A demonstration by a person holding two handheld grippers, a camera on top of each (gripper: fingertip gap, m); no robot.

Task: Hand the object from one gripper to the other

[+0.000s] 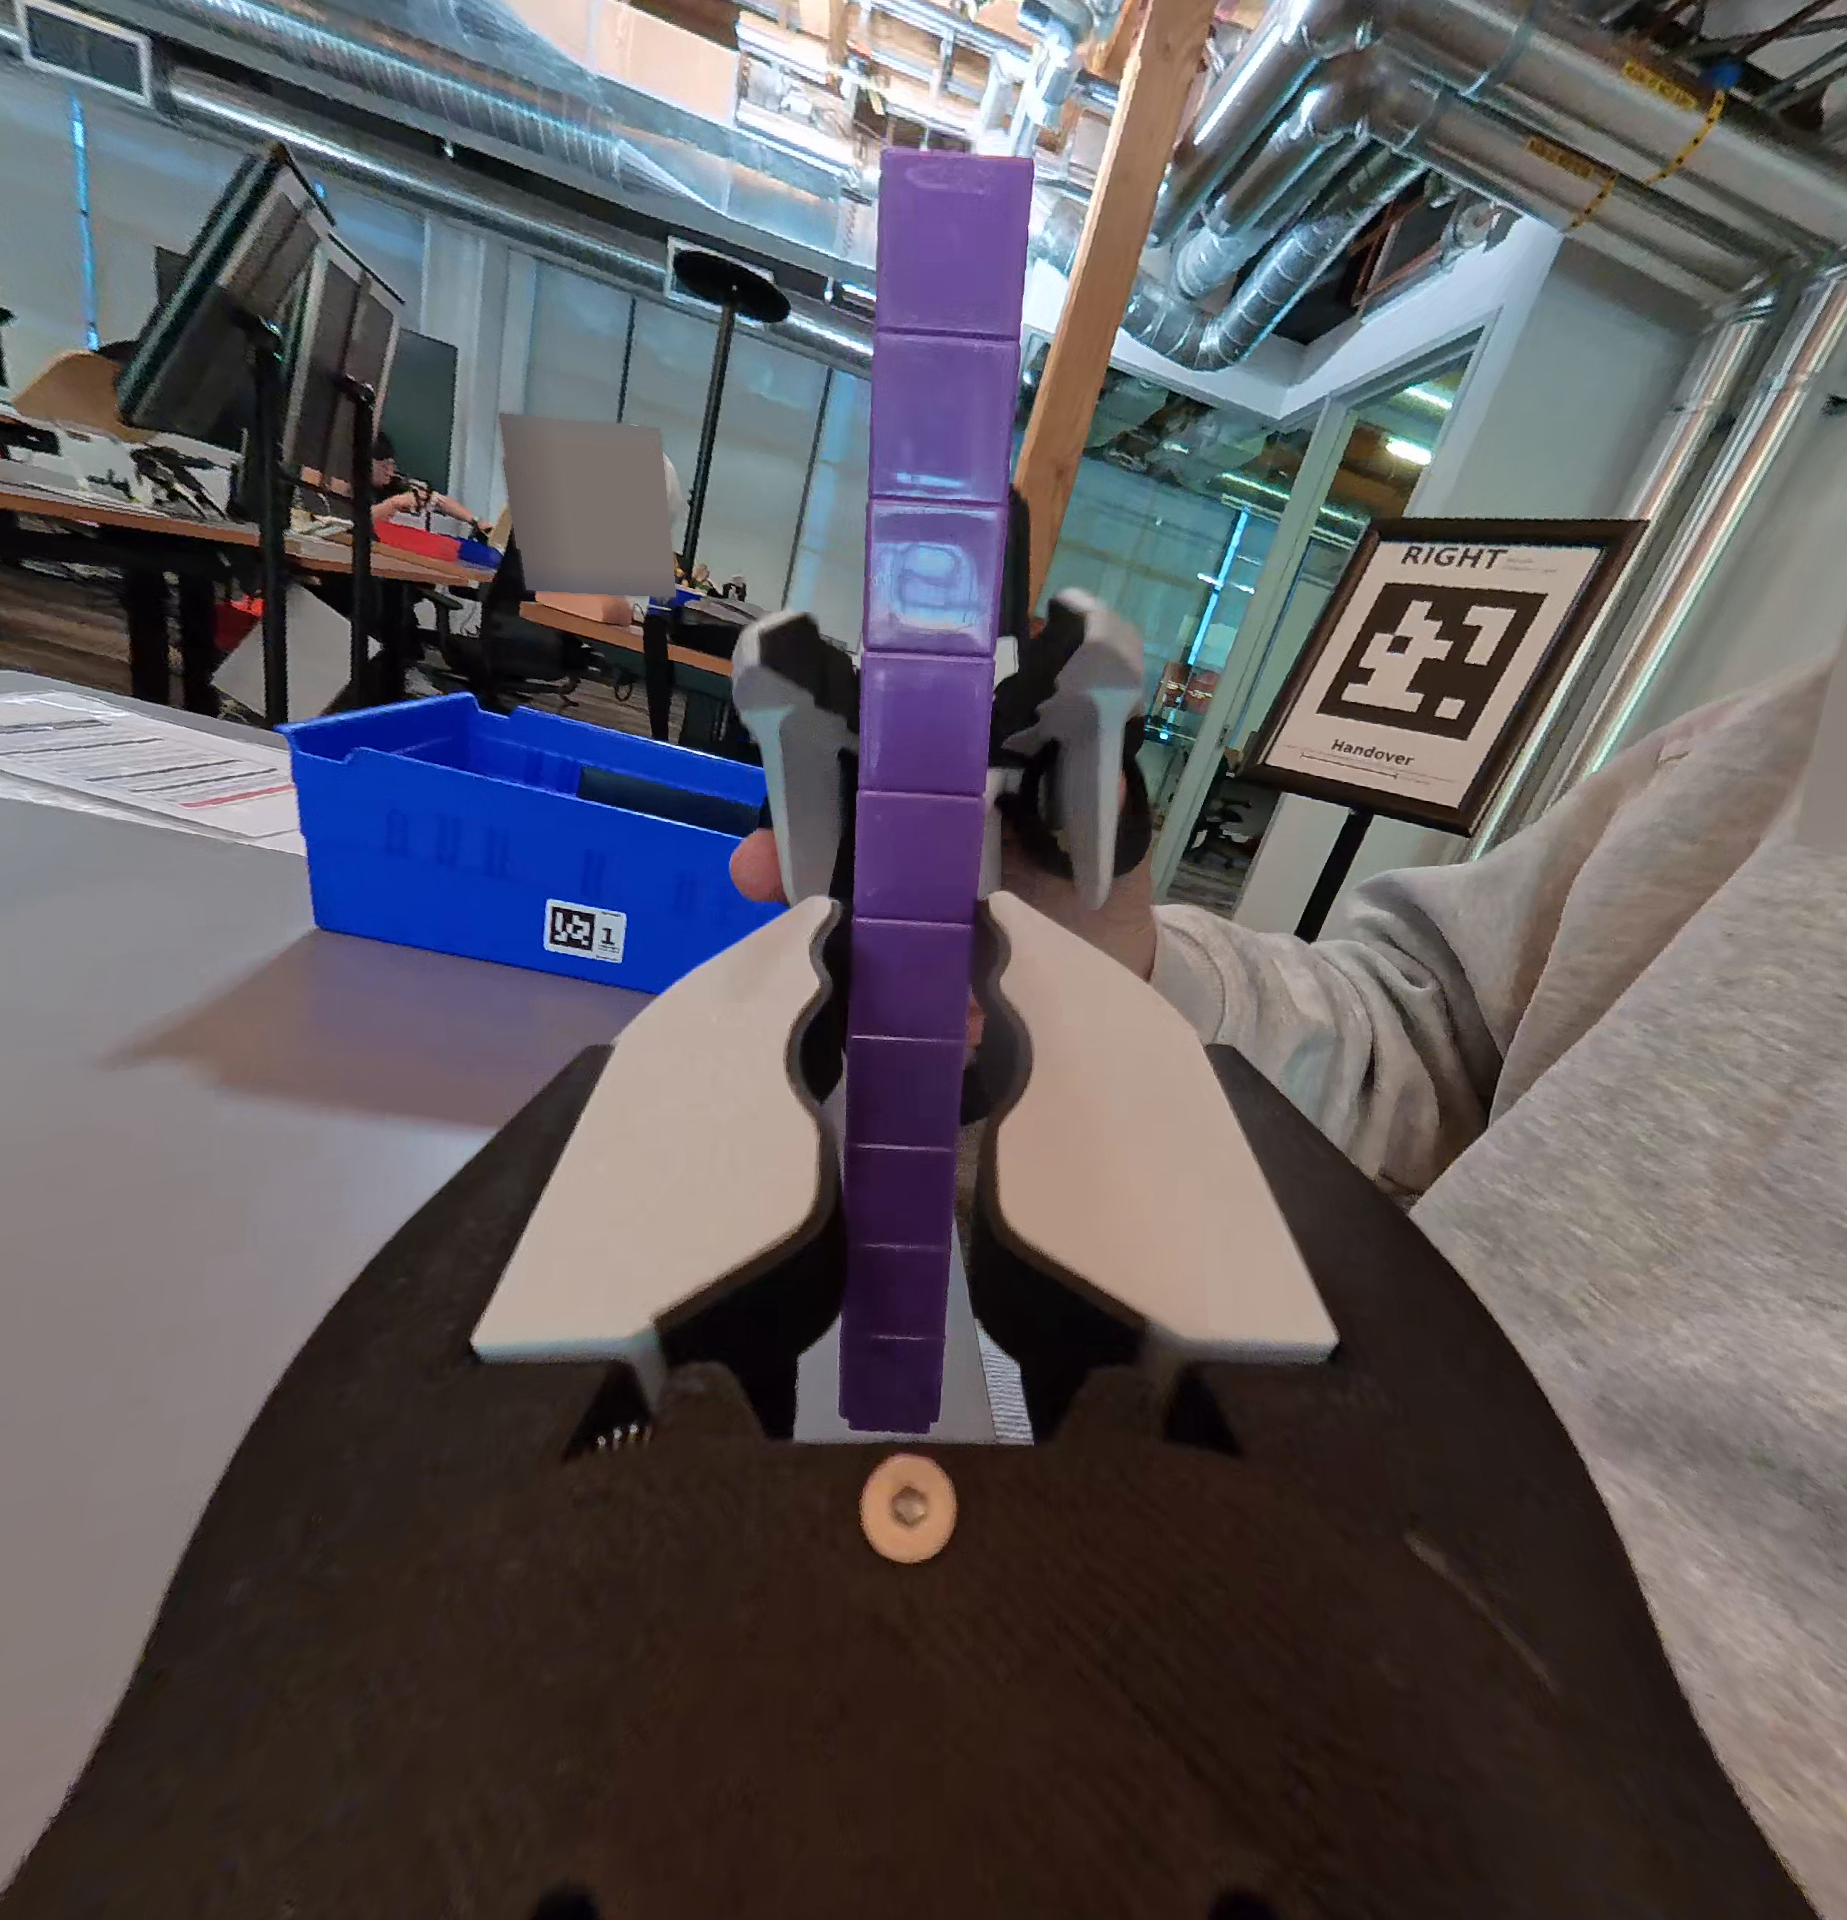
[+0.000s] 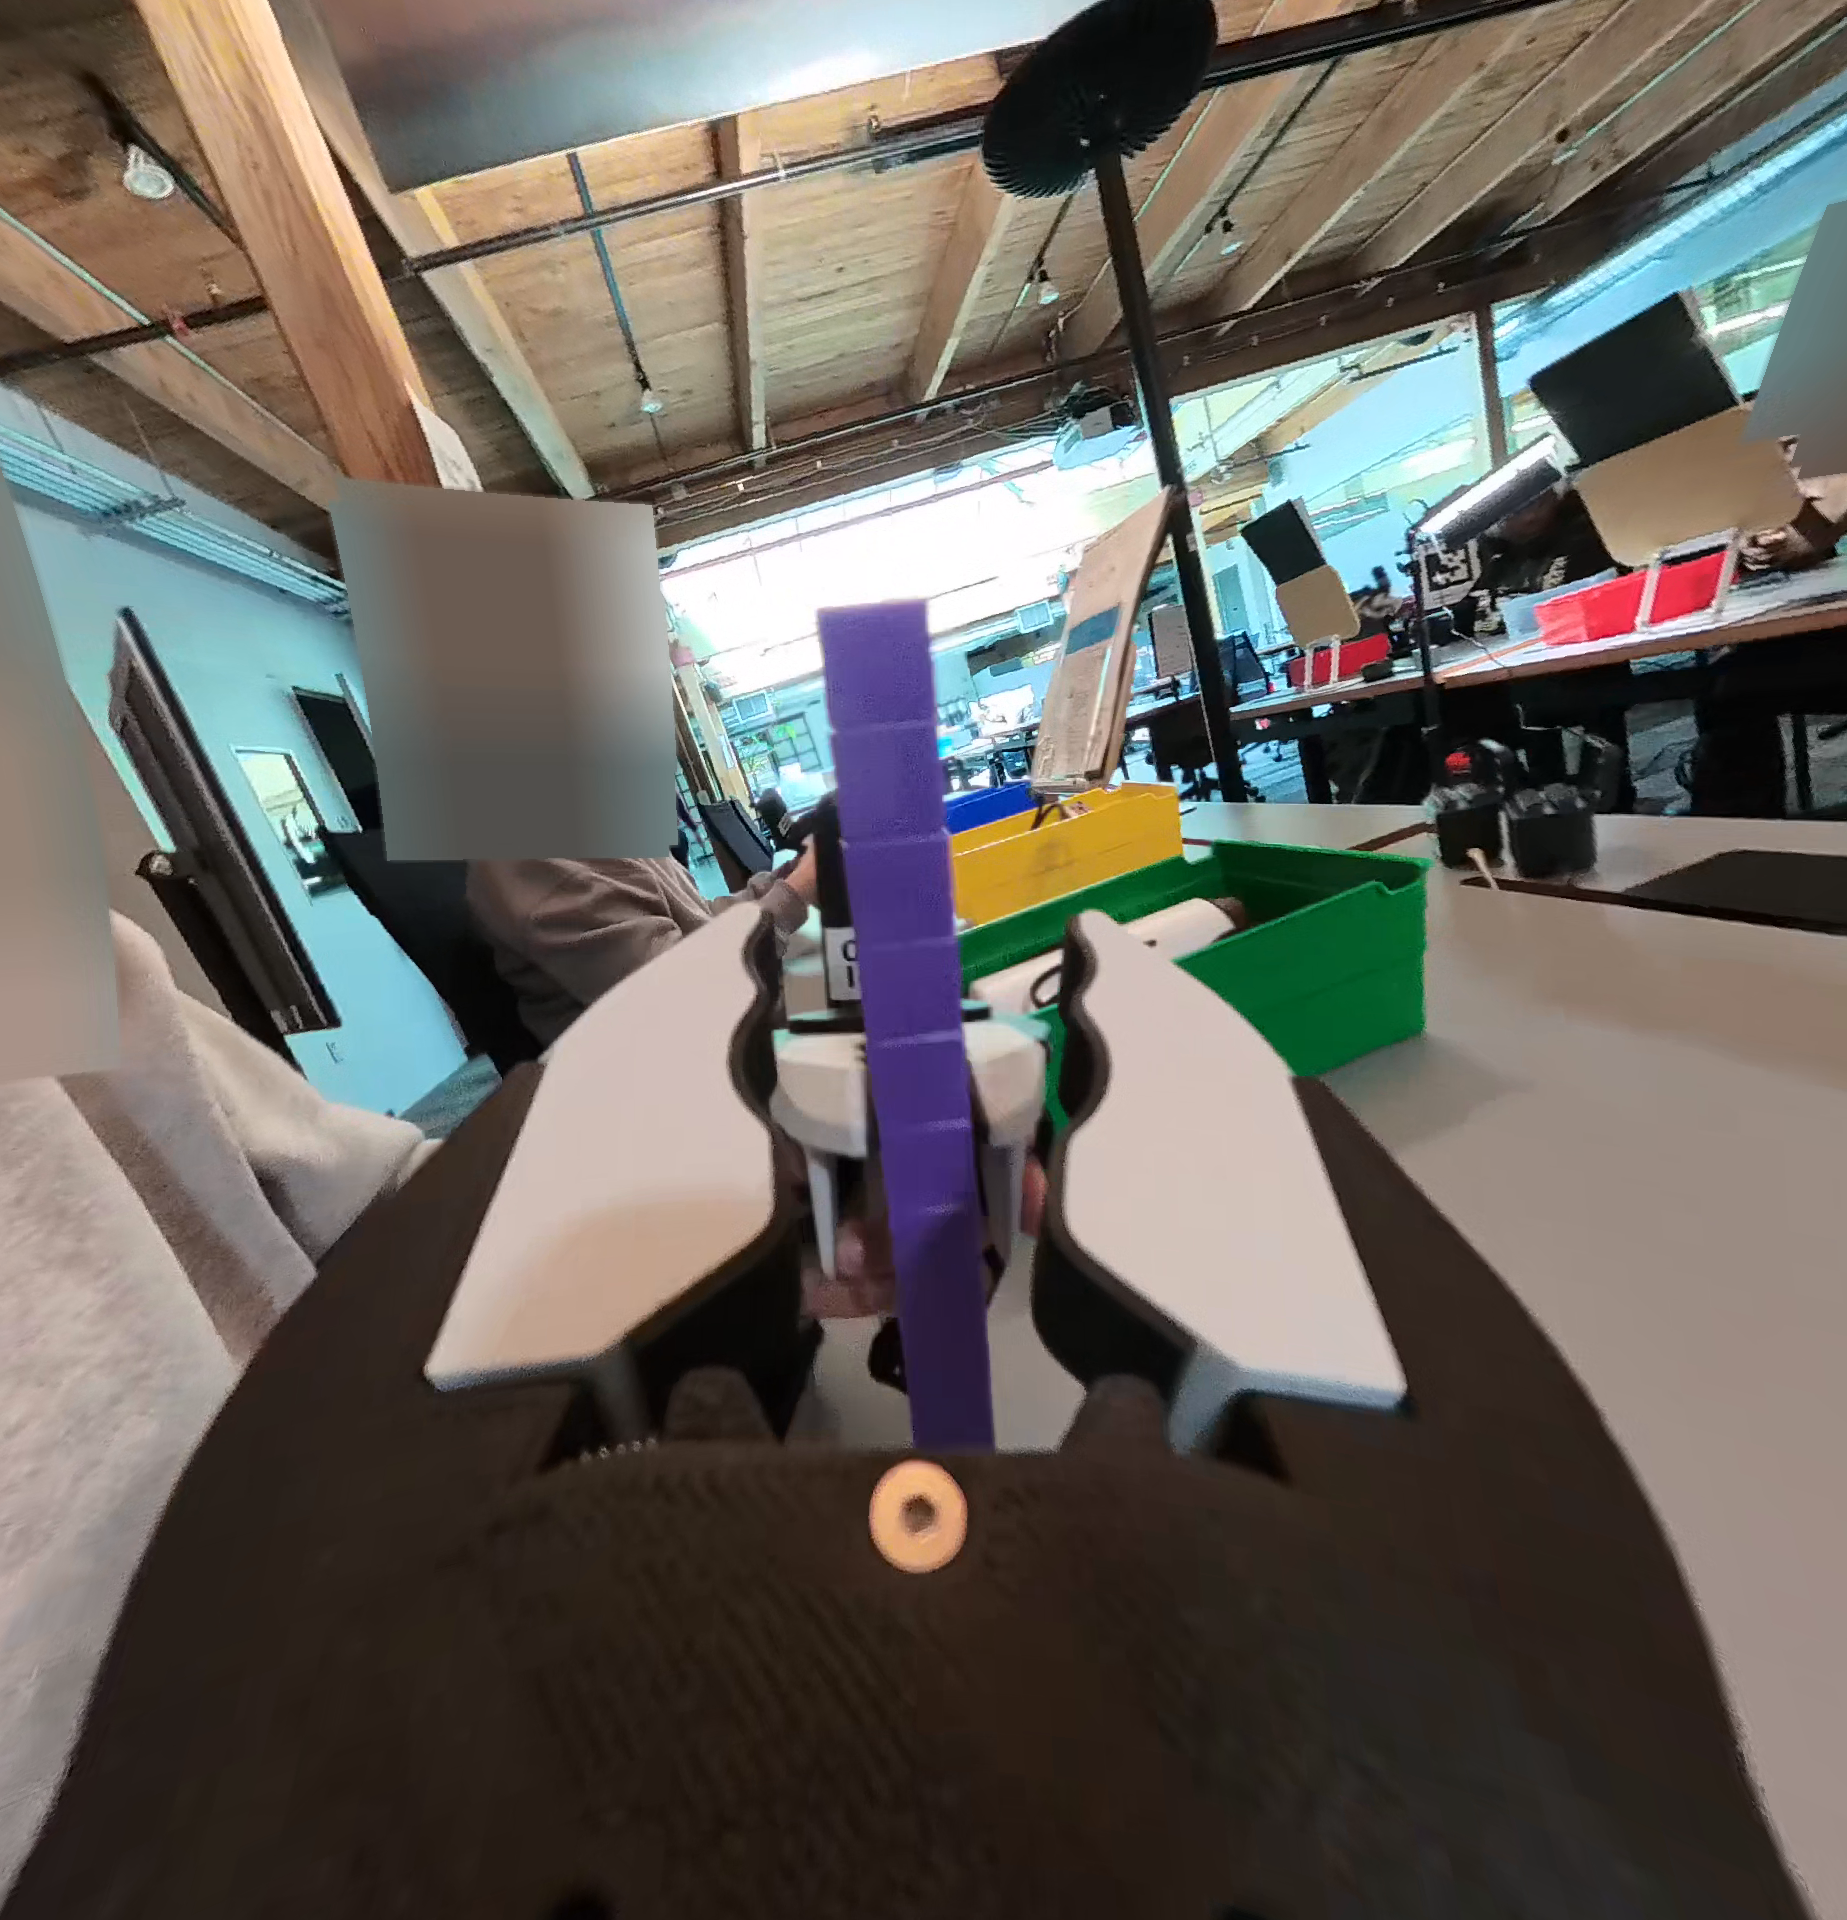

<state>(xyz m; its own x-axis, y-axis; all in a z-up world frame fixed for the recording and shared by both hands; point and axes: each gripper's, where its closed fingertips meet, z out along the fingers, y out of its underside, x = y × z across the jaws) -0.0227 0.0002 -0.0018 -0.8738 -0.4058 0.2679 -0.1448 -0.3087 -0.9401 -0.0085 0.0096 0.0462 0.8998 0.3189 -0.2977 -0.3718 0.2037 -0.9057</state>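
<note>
Item 1. Left gripper (image 1: 911,961), grey fingers on a black body, filling the lower half of the left wrist view: it is clamping the purple stick of joined plastic cubes (image 1: 929,727), both fingers pressing its sides at frame centre.

Item 2. Right gripper (image 2: 919,997), same build, lower half of the right wrist view: its fingers are standing apart on either side of the stick (image 2: 903,987), with a gap showing on each side. It is released, gripping nothing. In the left wrist view it is appearing just behind the stick at centre frame (image 1: 934,727), fingers spread around it.

Item 3. The stick: it is standing upright in the air above the grey tabletop (image 1: 171,1039), running from each gripper's throat up past frame centre. About 10 segments are showing in the left wrist view.

Handling, as judged: it is looking light, rigid and smooth-faced. The seams between cubes are the likely weak points, so a twist or sideways pull could snap it. Flat opposite faces are offering the best hold. The free length just above the left fingers is suiting the right gripper's grip, squarely on 1 cube rather than across a seam.

Item 4. Surroundings: blue plastic bin (image 1: 503,821) at centre left of the left wrist view; green plastic bin (image 2: 1314,956) at centre right of the right wrist view; grey sleeve (image 1: 1521,1039) at right of the left wrist view.
</note>
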